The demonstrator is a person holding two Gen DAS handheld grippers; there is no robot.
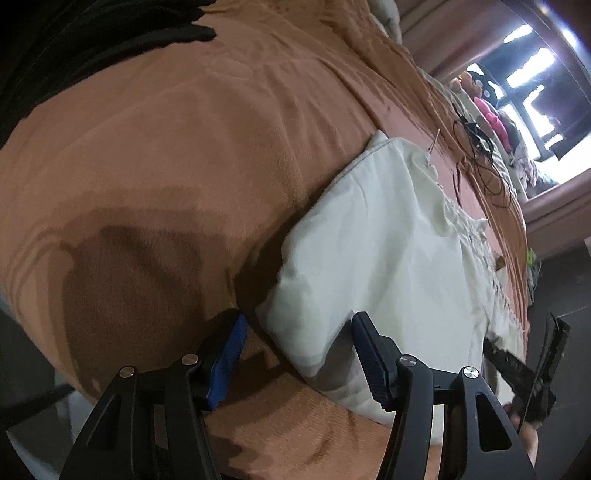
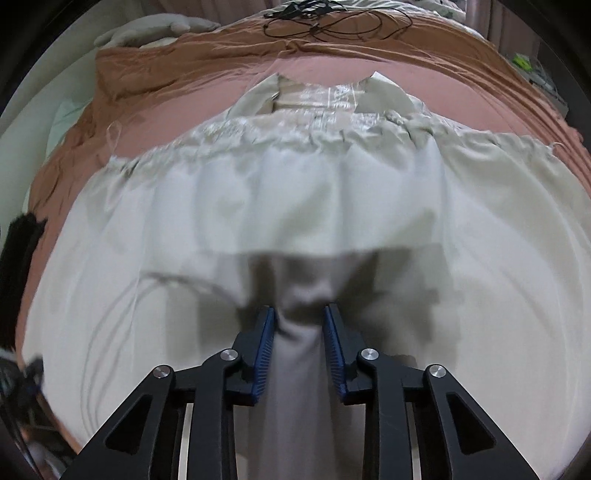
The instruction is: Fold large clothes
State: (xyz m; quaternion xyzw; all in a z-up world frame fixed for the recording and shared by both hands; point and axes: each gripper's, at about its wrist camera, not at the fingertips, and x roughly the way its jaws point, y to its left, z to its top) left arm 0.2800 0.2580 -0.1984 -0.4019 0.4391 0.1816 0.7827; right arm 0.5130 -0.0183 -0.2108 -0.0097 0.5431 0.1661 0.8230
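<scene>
A large white garment (image 2: 295, 206) lies spread across a bed covered by an orange-brown blanket (image 1: 166, 155). In the right wrist view its gathered waistband runs left to right across the far part of the picture, and the smooth skirt of the cloth spreads toward the camera, so the garment's length runs straight away from the right tongs (image 2: 299, 314).

The right tongs are closed most of the way, their blue pads pinching a bunched fold of the near hem between them. That hem looks lifted off the layer of cloth beneath.

The left tongs (image 1: 297, 325) hang at the garment's side edge, wide apart and holding nothing. One blue pad sits over the bare blanket, the other over the white cloth, with the edge of the garment lying between them. The garment stretches off to the right of these tongs.

The right tongs, already gripping, are the ones placed to carry the hem toward the waistband; the left tongs would first have to close on the side edge.

A tangle of black cable (image 2: 332, 22) lies on the bed beyond the garment.
</scene>
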